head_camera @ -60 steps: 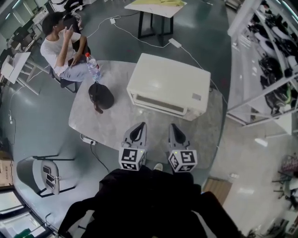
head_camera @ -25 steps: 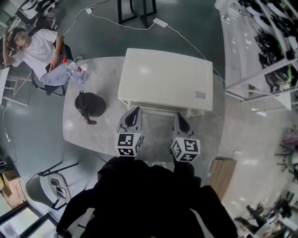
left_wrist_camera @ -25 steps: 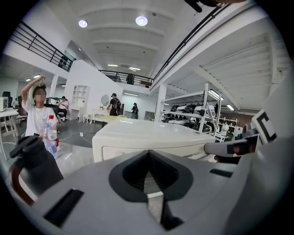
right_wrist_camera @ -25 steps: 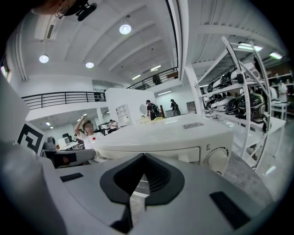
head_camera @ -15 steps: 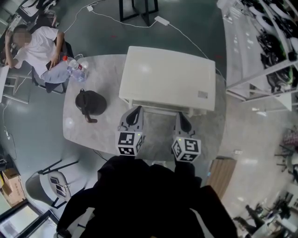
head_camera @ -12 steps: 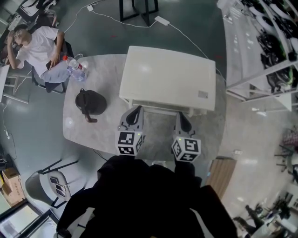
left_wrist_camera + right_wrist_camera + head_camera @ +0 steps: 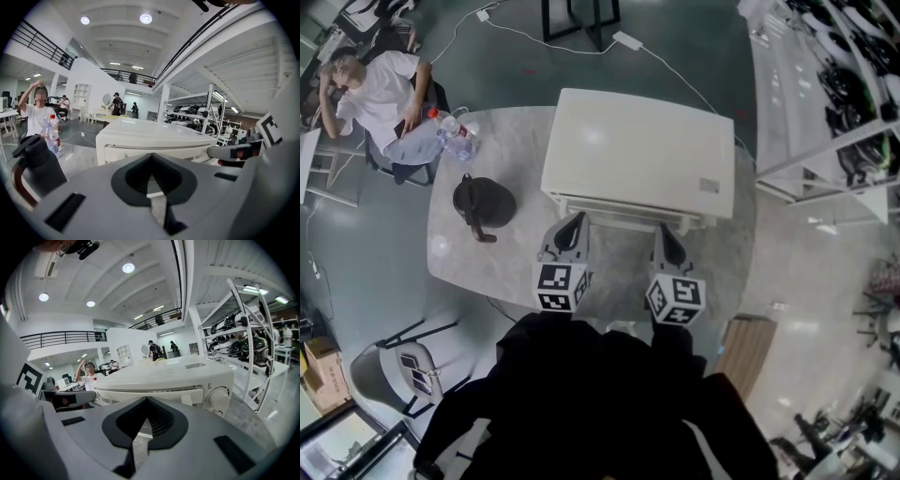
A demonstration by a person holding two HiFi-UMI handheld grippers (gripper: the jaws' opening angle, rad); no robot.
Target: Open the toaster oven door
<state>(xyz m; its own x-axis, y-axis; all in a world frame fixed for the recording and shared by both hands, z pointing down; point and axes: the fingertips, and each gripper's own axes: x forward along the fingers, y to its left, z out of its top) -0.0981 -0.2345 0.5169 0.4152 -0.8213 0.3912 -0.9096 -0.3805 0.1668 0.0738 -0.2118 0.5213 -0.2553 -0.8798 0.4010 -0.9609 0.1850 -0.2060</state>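
1. As you stand square to the toaster oven [image 7: 637,150], it sits on the grey table [image 7: 459,258] with its front facing you. Its door [image 7: 140,152] is fully shut.
2. Your left gripper [image 7: 574,221] points at the left part of that front, just short of it. Its jaws are pressed together with nothing between them.
3. Your right gripper [image 7: 662,231] mirrors it on the right, near the dial knob [image 7: 218,394]. Its jaws are also closed and empty.
4. Both tongs are level and aimed at the long handle [image 7: 150,389] along the door's top edge. That reads as a line-up for the pull, with no contact yet.
5. With the jaws this tight, you can't take the bar. One gripper probably has to spread before it goes over the handle.
6. The door looks hinged at the bottom, so it should swing down toward you. Both grippers hang over the bare strip of table it would drop onto, so keep the idle one out of the way.
7. The black kettle [image 7: 483,202] and the water bottle [image 7: 450,131] stand well off to the left, clear of that swing.
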